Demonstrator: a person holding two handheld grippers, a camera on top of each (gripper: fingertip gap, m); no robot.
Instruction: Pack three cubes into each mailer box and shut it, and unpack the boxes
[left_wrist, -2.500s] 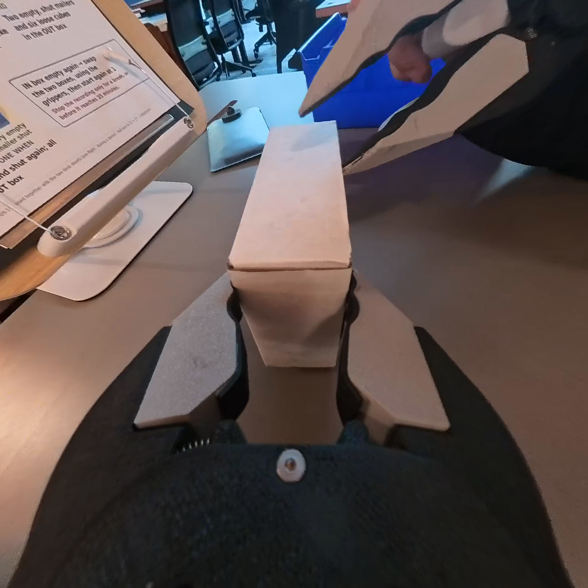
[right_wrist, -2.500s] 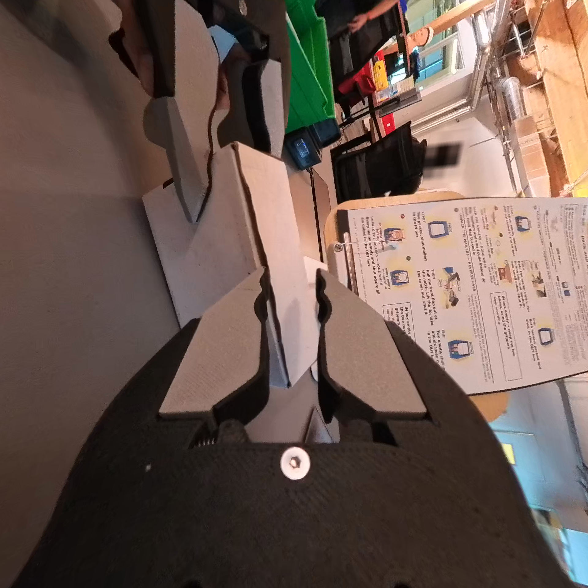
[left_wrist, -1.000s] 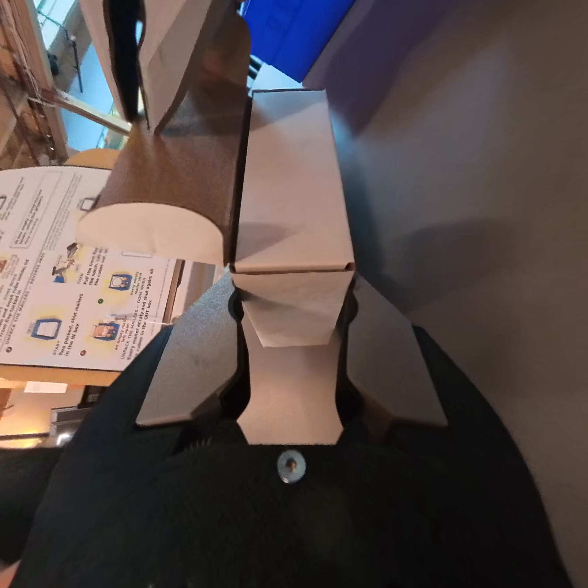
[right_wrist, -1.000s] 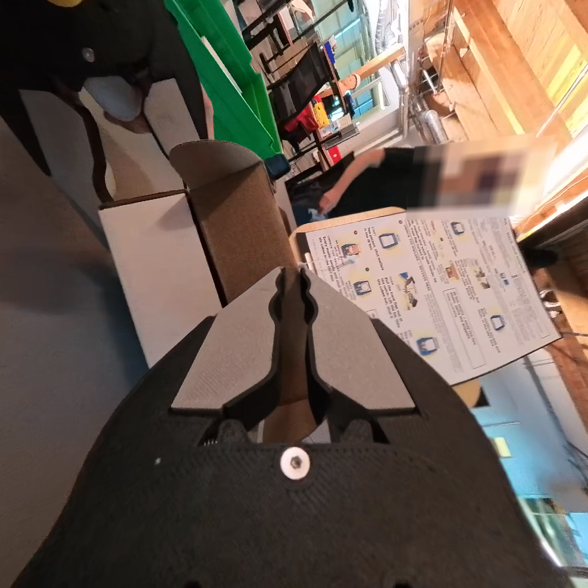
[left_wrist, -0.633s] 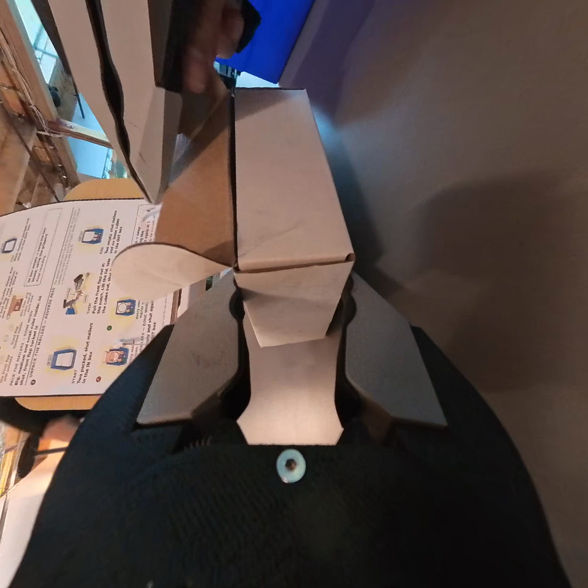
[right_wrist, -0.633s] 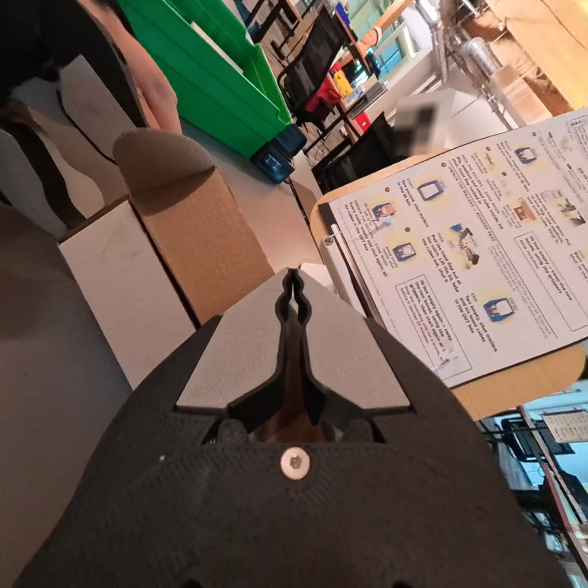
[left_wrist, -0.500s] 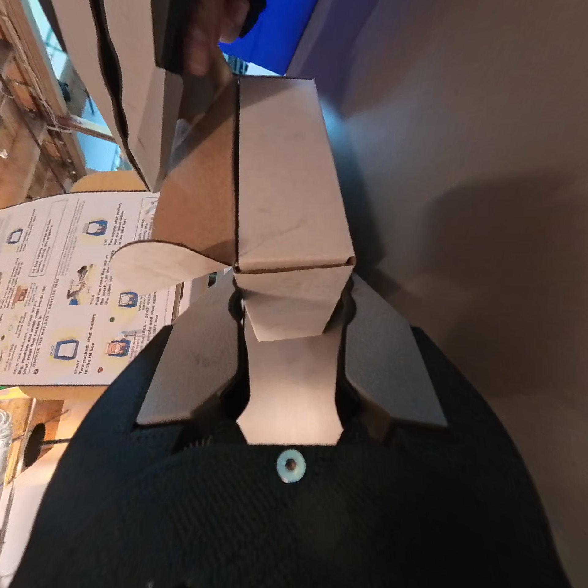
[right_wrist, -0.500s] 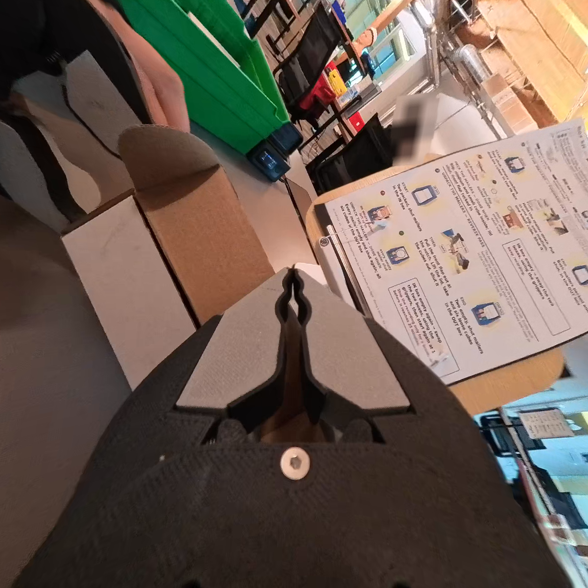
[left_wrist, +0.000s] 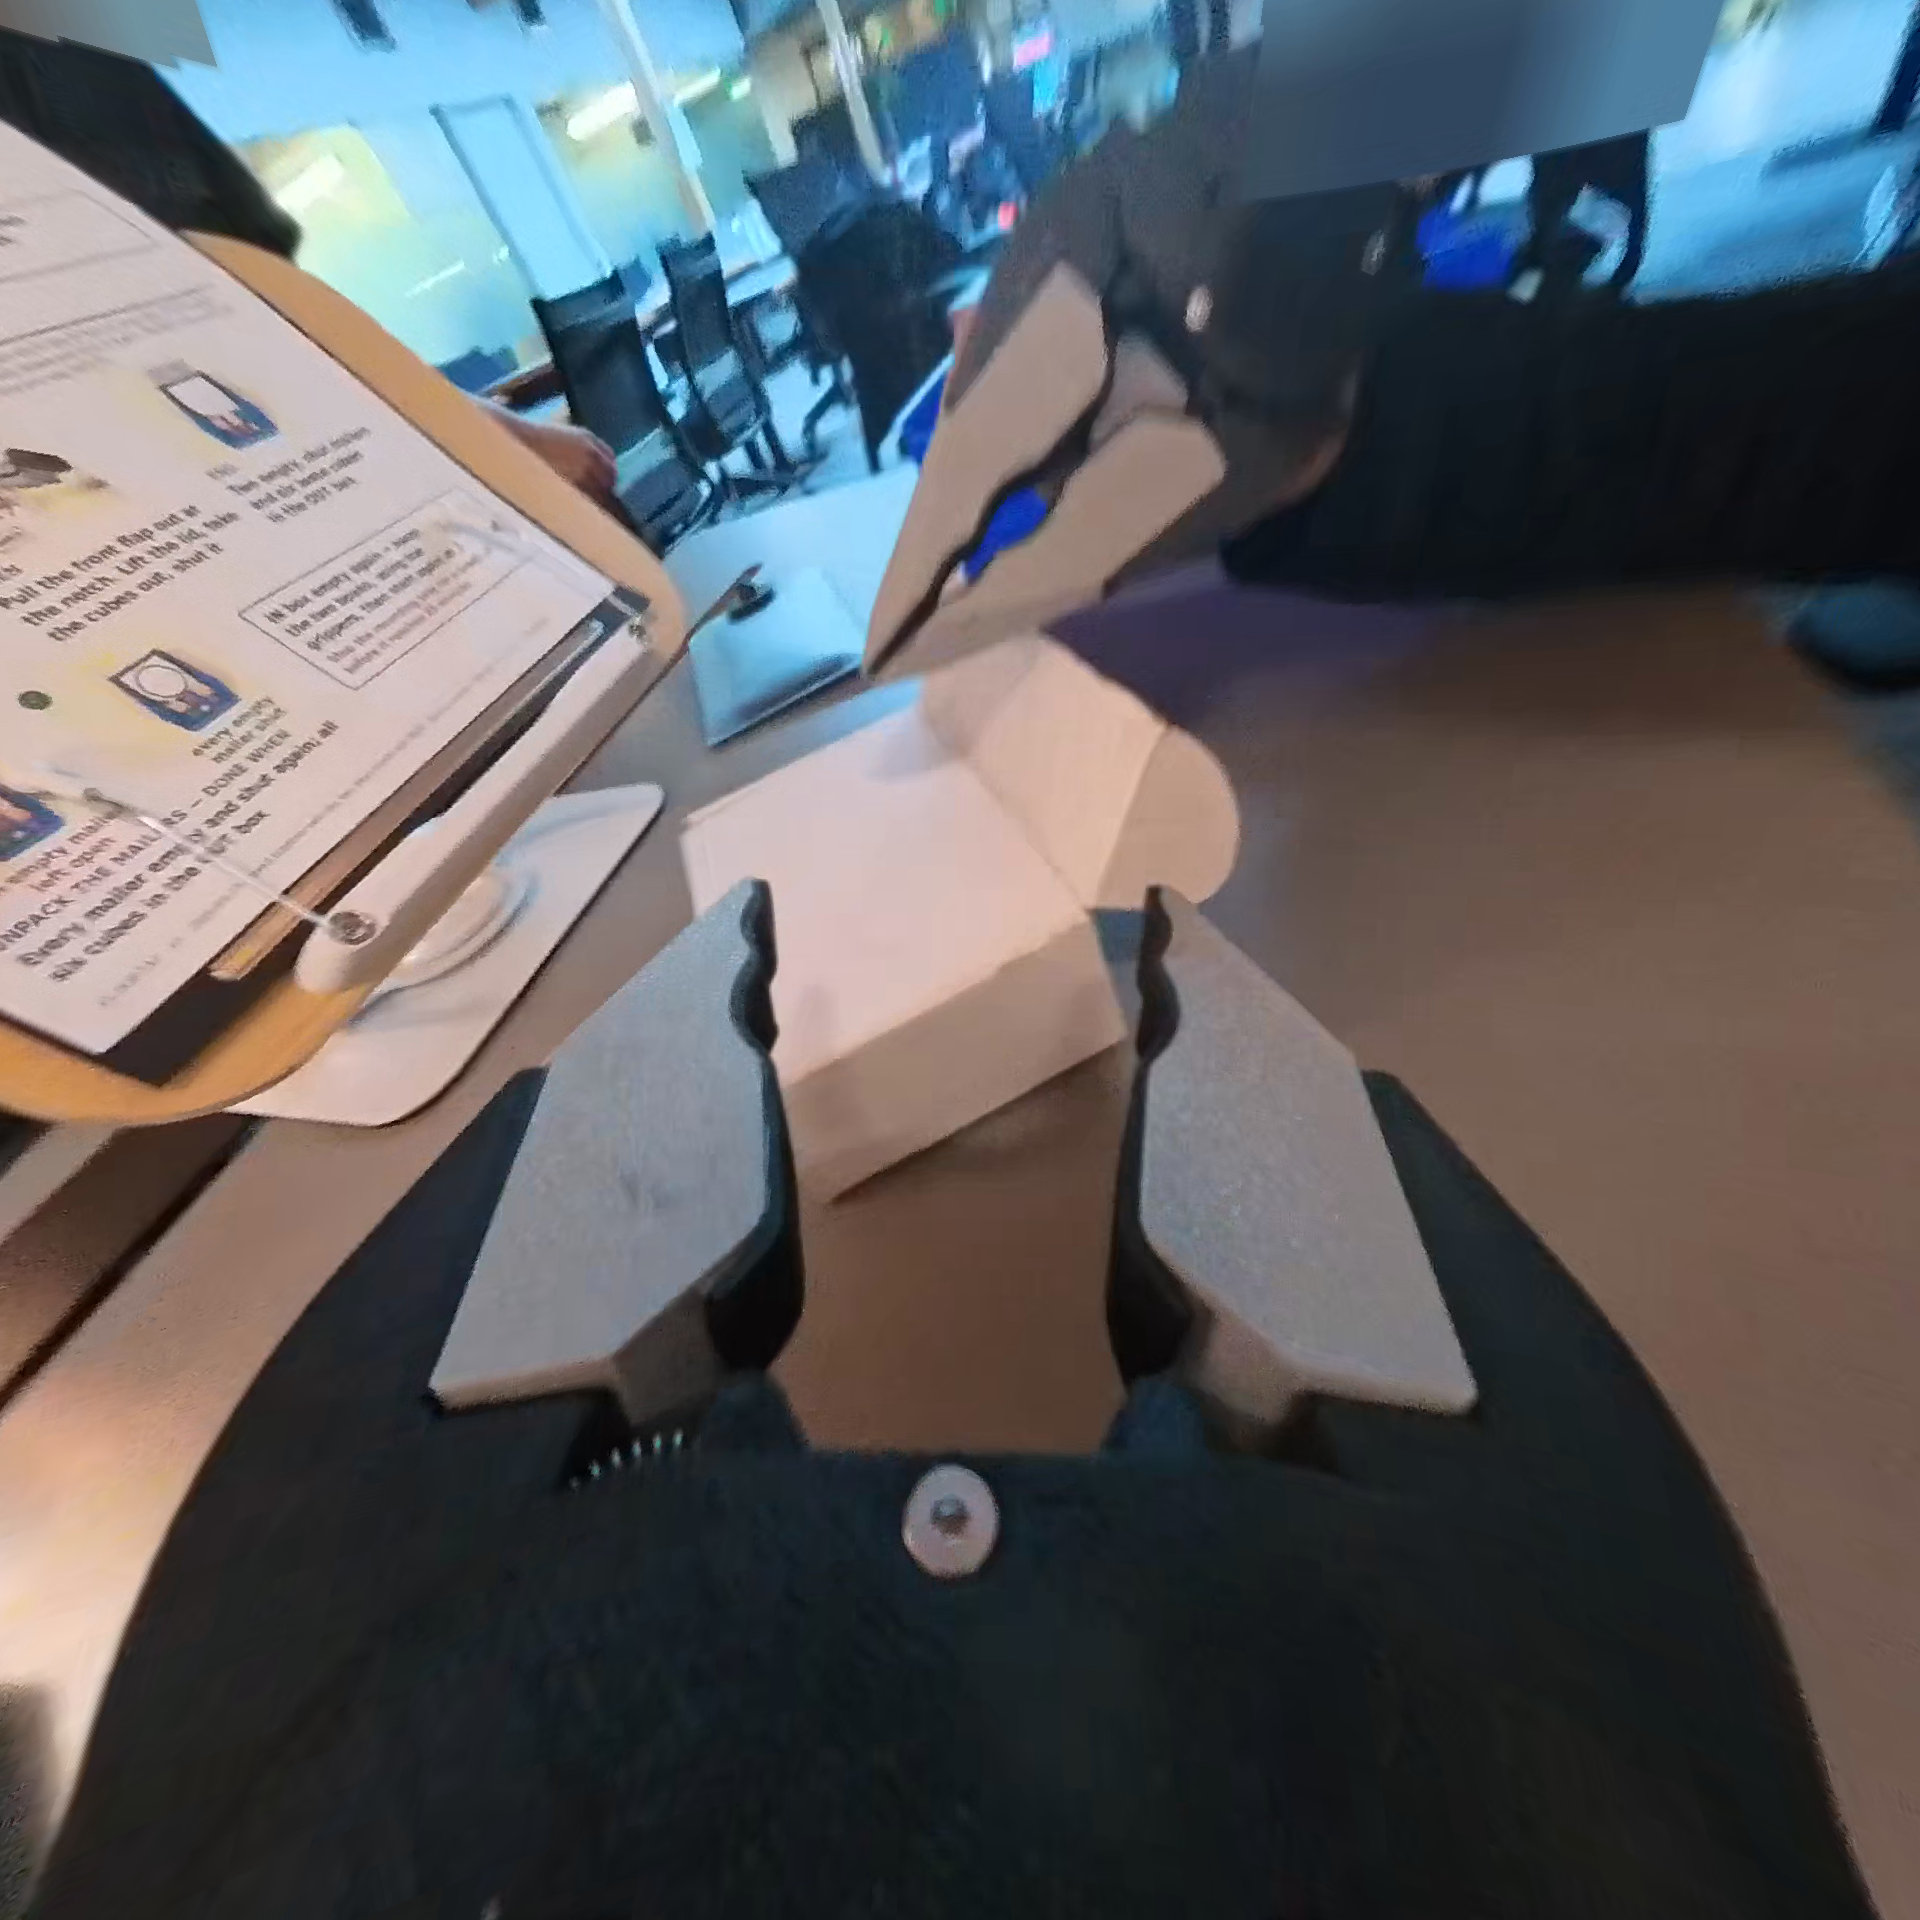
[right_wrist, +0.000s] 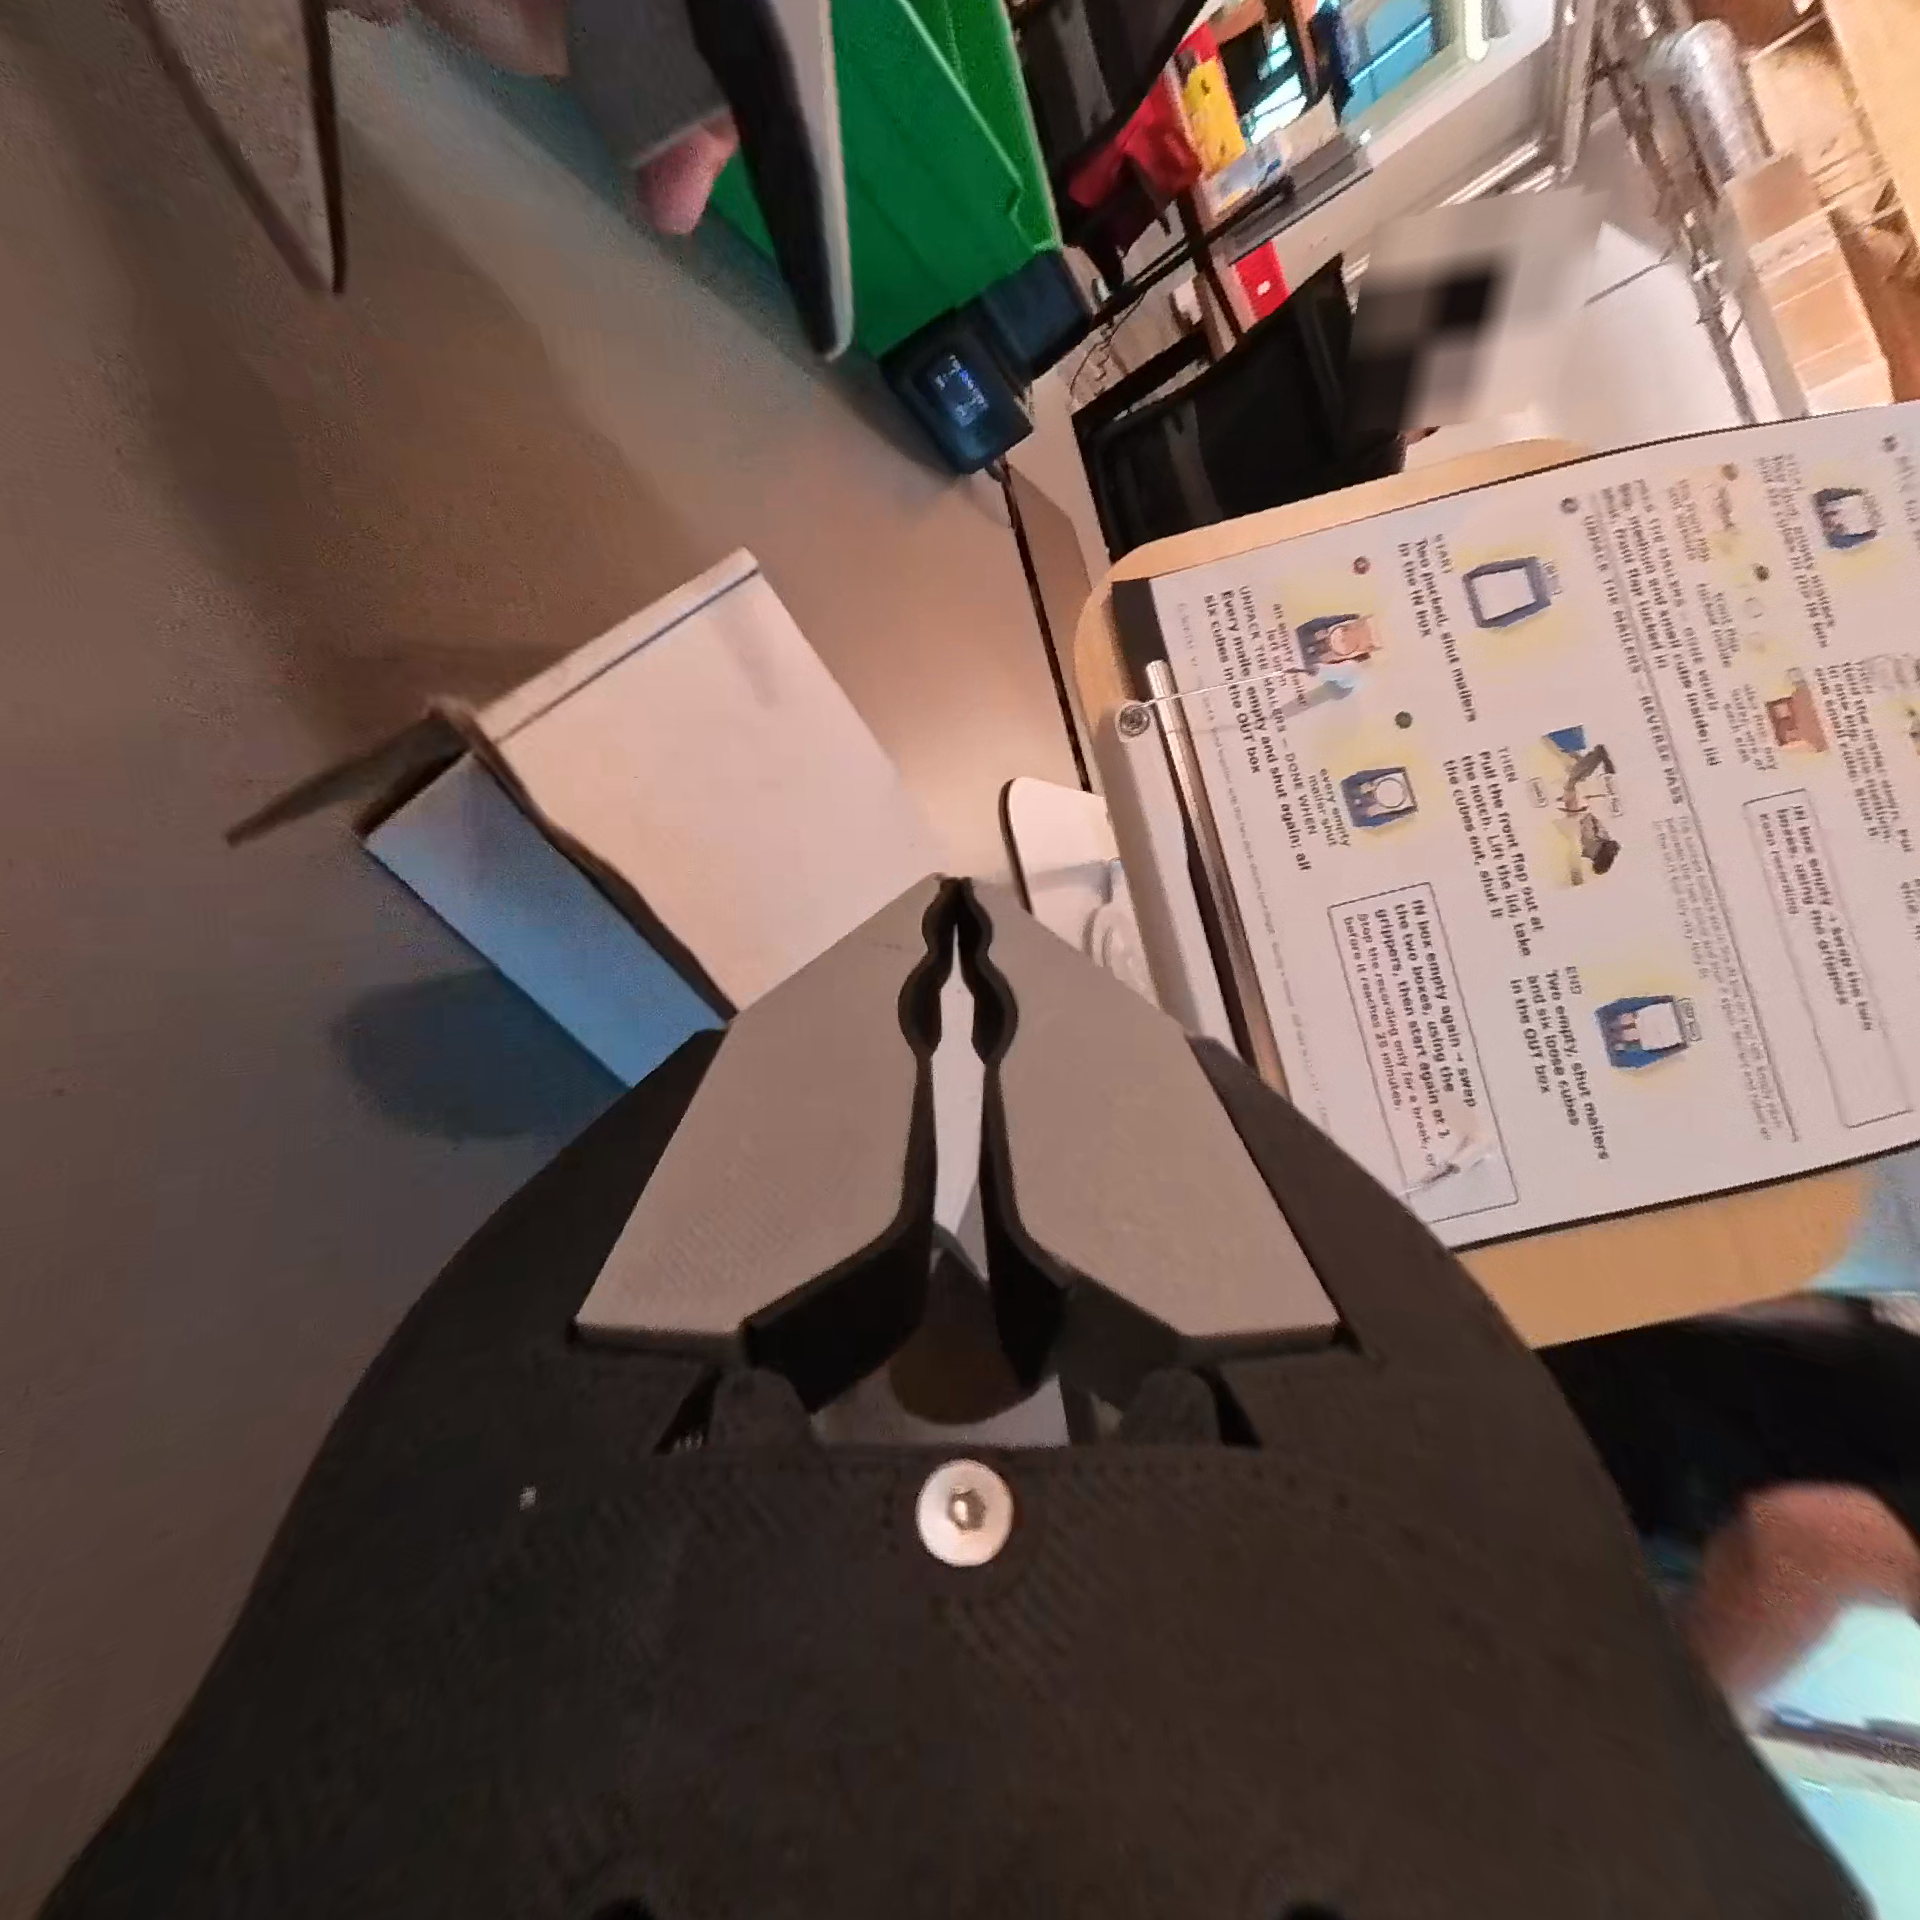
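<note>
- Left gripper (left_wrist: 951, 1049) was spread wide, holding nothing, hovering just short of the mailer box (left_wrist: 894, 935).
- Right gripper (right_wrist: 958, 940) had its tips pressed together, nothing visibly pinched.
- Mailer box lay flat on the table (left_wrist: 1507, 987), beside the instruction stand (left_wrist: 260, 644); its rounded flap (left_wrist: 1195, 810) stuck out untucked, so it wasn't properly shut.
- No cubes visible in either view; couldn't tell whether the box held any.
- Judgement: this box was mid-step, closure still to finish. Overall count done/left not readable here.
</note>
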